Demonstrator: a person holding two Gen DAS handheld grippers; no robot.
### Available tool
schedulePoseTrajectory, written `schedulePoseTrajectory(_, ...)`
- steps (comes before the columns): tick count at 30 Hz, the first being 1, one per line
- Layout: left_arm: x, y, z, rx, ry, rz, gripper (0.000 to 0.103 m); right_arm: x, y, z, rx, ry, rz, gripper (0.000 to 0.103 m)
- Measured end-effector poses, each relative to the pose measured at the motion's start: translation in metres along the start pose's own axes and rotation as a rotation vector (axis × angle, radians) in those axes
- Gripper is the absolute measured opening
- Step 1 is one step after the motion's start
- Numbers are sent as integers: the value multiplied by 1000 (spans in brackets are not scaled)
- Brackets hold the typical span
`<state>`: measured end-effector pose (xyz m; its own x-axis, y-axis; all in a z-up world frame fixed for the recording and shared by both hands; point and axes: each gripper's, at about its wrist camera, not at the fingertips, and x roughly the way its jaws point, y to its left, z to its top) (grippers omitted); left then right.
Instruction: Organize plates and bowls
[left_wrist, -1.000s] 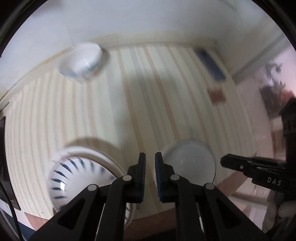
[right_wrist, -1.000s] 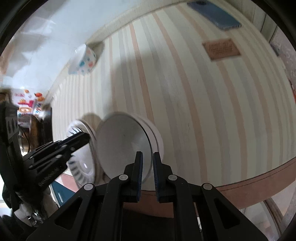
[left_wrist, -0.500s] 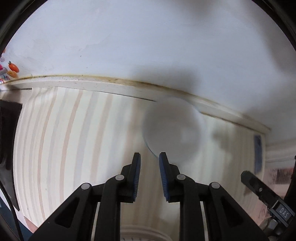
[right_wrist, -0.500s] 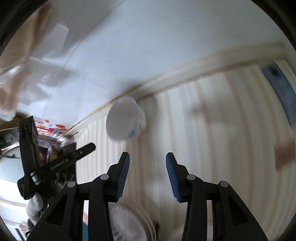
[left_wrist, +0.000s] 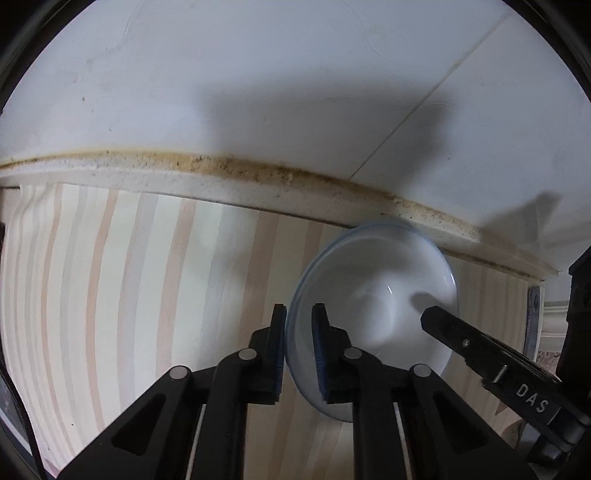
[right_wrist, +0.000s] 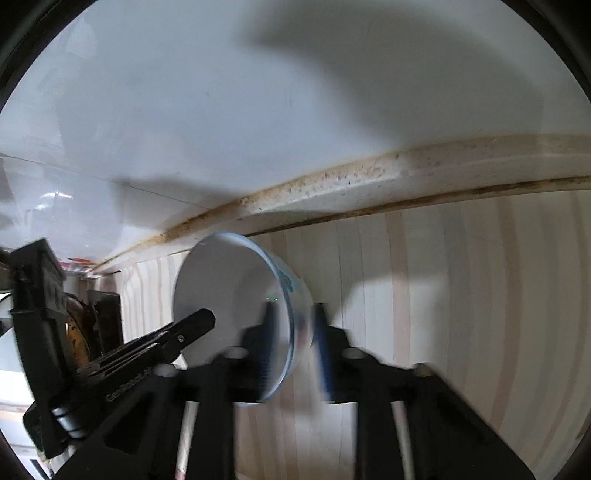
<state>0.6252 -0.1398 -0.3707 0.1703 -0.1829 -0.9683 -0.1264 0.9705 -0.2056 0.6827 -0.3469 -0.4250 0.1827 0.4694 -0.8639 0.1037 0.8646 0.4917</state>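
The left gripper (left_wrist: 299, 350) had its fingers apart, straddling the bowl's (left_wrist: 373, 314) near rim. The right gripper (right_wrist: 293, 343) (heavily blurred) straddled the opposite rim, fingers apart. The bowl's base was hidden; it sat on the striped bench (left_wrist: 147, 277) near the wall (left_wrist: 258, 92).

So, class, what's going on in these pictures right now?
A person is working with two tools on one white bowl with a blue rim. It sits on a striped tabletop near the wall. The left hand-held gripper has its fingers on either side of the bowl's rim. The right hand-held gripper straddles the opposite rim. Both are open and neither has clamped yet. The bowl has not been lifted.
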Motion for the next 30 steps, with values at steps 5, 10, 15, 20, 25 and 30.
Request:
schedulePoseTrajectory(5,-7,-6,-8,25,-26,18,12,-4,4,-8,-40,-21,-24,13)
schedulePoseTrajectory(10,-24,-20,-26,61,-58,18,12,-18,10,-19,-63,-42,-38,13)
schedulePoseTrajectory(15,-53,-34,-55,96,-77,-9,12,-53,11,-37,-62,-76,-18,13)
schedulePoseTrajectory(20,-85,-49,-85,147,-107,-39,12,-93,5,-73,-54,-114,-9,13)
schedulePoseTrajectory(25,-109,-64,-117,194,-120,-70,12,-136,-10,-116,-54,-138,-27,13)
schedulePoseTrajectory(30,-124,-91,-156,255,-120,-110,12,-178,-32,-167,-22,-163,-26,13)
